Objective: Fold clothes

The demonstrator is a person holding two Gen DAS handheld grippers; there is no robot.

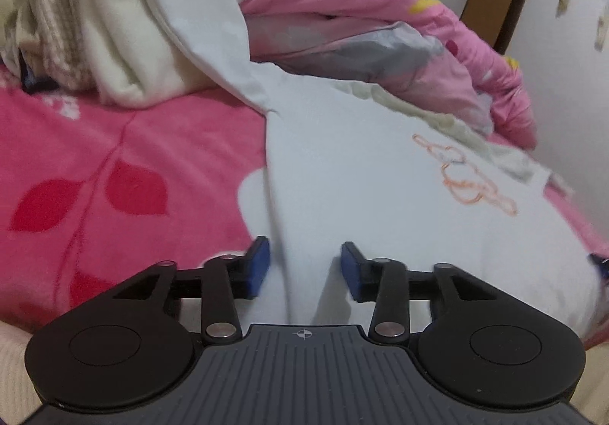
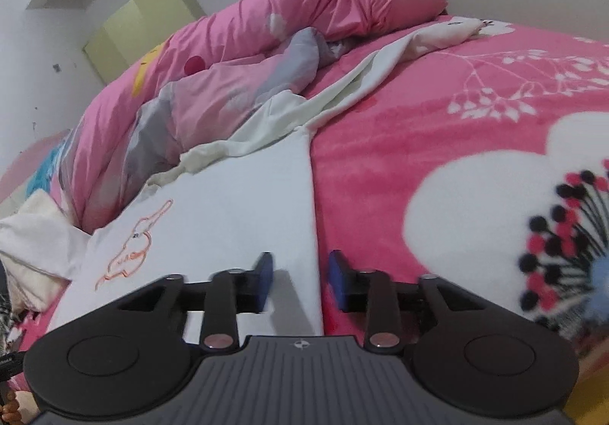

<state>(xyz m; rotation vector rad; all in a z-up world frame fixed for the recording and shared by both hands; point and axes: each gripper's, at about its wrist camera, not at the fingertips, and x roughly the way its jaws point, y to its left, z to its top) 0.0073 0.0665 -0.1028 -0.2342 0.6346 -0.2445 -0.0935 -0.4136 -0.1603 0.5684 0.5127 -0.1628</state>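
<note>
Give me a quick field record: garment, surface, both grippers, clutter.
garment: white shirt with orange outline drawing, lying flat
surface: pink floral blanket
left gripper: open, over the shirt's edge, a fold of cloth between its fingers
right gripper: open, straddling the shirt's right edge
clutter: pink duvet; cream clothes pile
</note>
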